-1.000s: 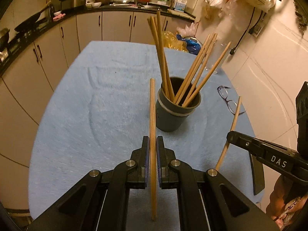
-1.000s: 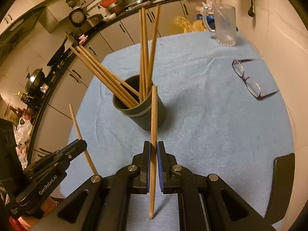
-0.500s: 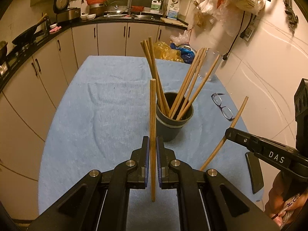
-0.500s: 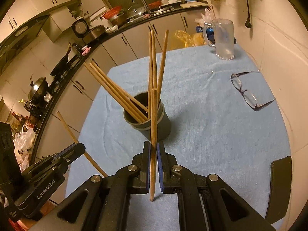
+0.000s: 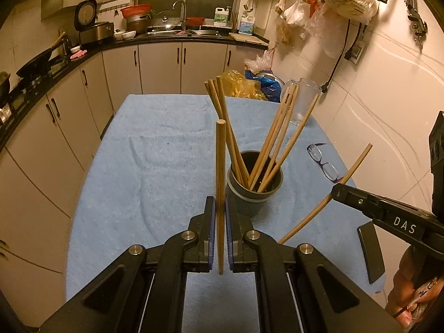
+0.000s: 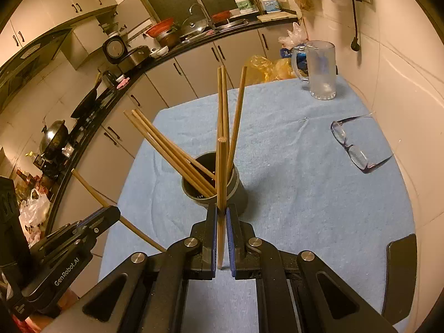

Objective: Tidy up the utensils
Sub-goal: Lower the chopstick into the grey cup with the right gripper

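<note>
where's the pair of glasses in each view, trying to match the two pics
Left wrist: the glasses lie right of centre on the blue cloth, right of the dark cup.
Right wrist: the glasses lie at upper right, below the glass mug.
Shared landmark: the dark cup holding chopsticks.

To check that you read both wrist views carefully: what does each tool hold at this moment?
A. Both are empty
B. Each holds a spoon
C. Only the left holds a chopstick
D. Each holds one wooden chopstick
D: the left tool is shut on one chopstick, and the right tool is shut on another chopstick, both near the grey cup.
</note>
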Tool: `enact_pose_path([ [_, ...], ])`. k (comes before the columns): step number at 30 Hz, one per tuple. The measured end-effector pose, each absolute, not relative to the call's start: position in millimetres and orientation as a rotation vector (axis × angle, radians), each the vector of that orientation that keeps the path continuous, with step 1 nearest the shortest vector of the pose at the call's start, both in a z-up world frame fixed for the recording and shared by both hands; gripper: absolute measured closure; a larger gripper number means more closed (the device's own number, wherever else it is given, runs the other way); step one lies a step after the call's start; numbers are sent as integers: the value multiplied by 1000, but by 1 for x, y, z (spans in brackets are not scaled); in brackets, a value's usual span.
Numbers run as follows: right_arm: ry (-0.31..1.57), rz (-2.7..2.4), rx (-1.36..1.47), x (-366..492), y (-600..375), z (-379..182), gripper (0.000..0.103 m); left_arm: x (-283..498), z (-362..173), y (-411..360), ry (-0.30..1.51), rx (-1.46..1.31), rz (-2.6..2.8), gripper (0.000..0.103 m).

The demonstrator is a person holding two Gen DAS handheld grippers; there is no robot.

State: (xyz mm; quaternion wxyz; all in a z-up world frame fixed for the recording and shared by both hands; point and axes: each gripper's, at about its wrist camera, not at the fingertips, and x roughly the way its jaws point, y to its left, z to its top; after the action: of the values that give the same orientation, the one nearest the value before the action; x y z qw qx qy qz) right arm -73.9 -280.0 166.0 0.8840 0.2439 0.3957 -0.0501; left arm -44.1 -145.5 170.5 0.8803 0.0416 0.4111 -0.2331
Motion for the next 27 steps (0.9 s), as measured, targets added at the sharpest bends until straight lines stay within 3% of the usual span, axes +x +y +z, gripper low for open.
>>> enact_pose_path([
  [27,807,-137,526,-82,-287,178,96,-50,181,-145,804,129,-482,97],
])
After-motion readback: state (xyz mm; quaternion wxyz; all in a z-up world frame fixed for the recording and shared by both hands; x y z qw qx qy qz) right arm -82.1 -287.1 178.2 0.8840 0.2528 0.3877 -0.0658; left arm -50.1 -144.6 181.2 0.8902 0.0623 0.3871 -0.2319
